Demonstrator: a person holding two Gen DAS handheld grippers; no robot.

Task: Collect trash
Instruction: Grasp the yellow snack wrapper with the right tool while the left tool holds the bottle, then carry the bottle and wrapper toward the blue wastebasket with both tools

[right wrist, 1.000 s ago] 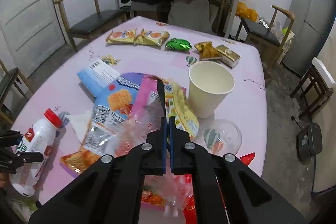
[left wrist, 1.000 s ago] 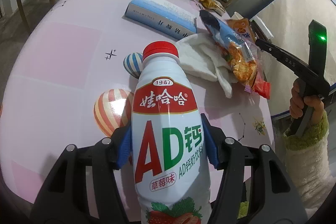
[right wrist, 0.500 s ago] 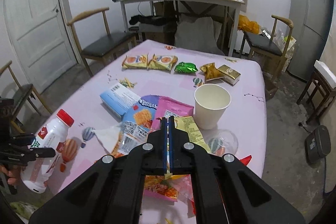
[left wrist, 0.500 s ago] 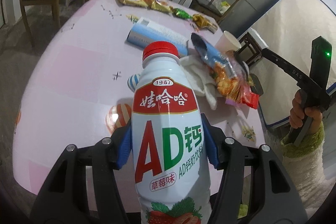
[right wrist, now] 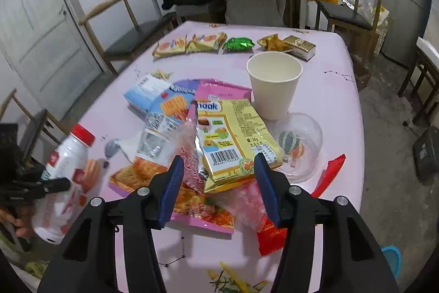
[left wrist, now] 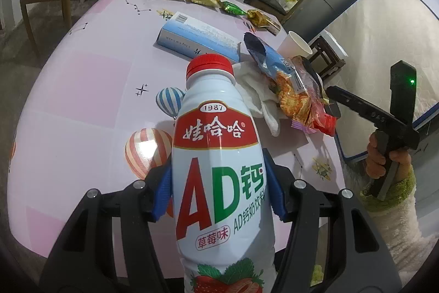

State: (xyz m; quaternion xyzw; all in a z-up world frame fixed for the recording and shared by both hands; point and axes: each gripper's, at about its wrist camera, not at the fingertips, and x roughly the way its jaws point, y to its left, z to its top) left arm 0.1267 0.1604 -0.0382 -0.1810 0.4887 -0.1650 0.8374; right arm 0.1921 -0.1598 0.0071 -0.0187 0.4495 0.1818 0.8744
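A white drink bottle (left wrist: 219,169) with a red cap stands upright between the blue pads of my left gripper (left wrist: 219,191), which is shut on its lower body. In the right wrist view the bottle (right wrist: 65,155) shows at the left, held off the table's near edge. My right gripper (right wrist: 219,188) hovers over a loose pile of empty snack wrappers (right wrist: 233,136) on the pink table (right wrist: 329,89). Its jaws are opening, and the wrappers lie below and between them, untouched by the pads. Seen from the left wrist, that gripper (left wrist: 333,106) ends beside the wrapper pile (left wrist: 293,98).
A paper cup (right wrist: 274,81) and a clear dome lid (right wrist: 301,144) stand right behind the pile. A blue box (left wrist: 197,37), a white tissue (left wrist: 258,92) and a red wrapper (right wrist: 329,172) lie nearby. Several snack packets (right wrist: 205,43) line the far edge. Chairs surround the table.
The right gripper's jaws were shut on the lifted bundle of wrappers; now they stand apart and the wrappers lie on the table. The left gripper still holds the bottle.
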